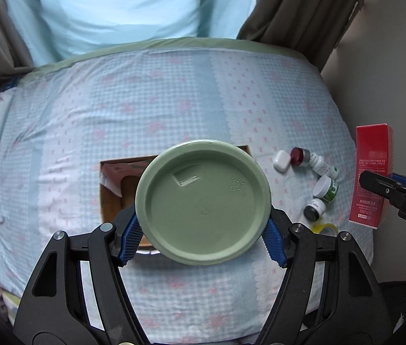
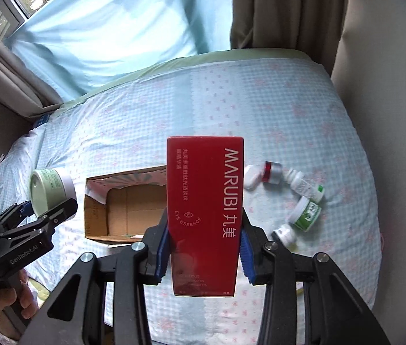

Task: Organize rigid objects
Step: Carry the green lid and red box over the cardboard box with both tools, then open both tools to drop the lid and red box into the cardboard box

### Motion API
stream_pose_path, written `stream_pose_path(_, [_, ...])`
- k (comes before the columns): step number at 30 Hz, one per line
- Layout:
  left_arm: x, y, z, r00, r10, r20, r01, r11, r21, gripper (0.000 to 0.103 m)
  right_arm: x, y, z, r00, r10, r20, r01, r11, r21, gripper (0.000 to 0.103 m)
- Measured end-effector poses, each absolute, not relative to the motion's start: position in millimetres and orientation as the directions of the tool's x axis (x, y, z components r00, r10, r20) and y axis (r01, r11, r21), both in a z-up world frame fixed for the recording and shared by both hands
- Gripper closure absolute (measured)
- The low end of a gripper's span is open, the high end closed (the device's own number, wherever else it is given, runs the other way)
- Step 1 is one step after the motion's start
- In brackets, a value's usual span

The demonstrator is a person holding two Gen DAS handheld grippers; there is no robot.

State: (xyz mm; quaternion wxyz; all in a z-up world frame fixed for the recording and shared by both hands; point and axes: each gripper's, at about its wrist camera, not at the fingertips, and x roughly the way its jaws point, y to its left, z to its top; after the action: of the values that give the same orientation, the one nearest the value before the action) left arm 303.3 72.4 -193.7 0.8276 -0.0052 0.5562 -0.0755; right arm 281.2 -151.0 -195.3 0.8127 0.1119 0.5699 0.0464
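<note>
Left tongs (image 1: 203,237) clamped on green jar (image 1: 203,201), raised above open cardboard box (image 2: 125,210); right tongs (image 2: 204,254) gripping red carton (image 2: 205,207) above bed (image 2: 145,120); small containers (image 2: 306,214) lying right of box.

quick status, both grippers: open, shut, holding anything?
Left gripper: shut on the round green plastic jar.
Right gripper: shut on the tall red cardboard box.

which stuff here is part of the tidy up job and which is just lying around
Job:
- green jar in left gripper
- red box in right gripper
- cardboard box
- small bottles and jars
- white case

Lying about:
- bedspread
- curtains
</note>
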Motion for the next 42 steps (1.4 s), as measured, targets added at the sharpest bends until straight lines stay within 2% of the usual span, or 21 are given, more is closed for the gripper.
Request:
stream_pose_path(12, [344.2,157.3,-301.2,0.228,-0.123,-0.966,0.124,0.988,-0.096,0.036,330.1,-43.1,-277.7,0.227,0.262,-0.938,0.066,0.957,0.283,0.066])
stream_pose_path(23, [381.0,148.3,-402.6,0.107,-0.125,-0.986,0.157,0.982,-0.107,0.036,368.4,0.5,-382.1,0.095,0.204,-0.974,-0.094,0.976,0.195,0.066])
stream_pose_path(29, [391.0,136.3,-453.0,0.055,-0.08,-0.995,0.168,0.983,-0.07,0.036,372.3,1.0,-438.3,0.026,0.184,-0.983,-0.139,0.974,0.178,0.066])
stream_pose_path(35, [398.0,128.5,-478.4,0.028,-0.058,-0.998,0.189,0.981,-0.052,0.035,367.6,1.9,-462.3,0.0,0.153,-0.988,-0.201,0.968,0.15,0.066])
stream_pose_path(42, [403.2,128.0,-477.4,0.034,-0.03,-0.999,0.205,0.978,-0.022,0.035,367.7,2.4,-467.5,0.0,0.168,-0.986,-0.252,0.954,0.162,0.065])
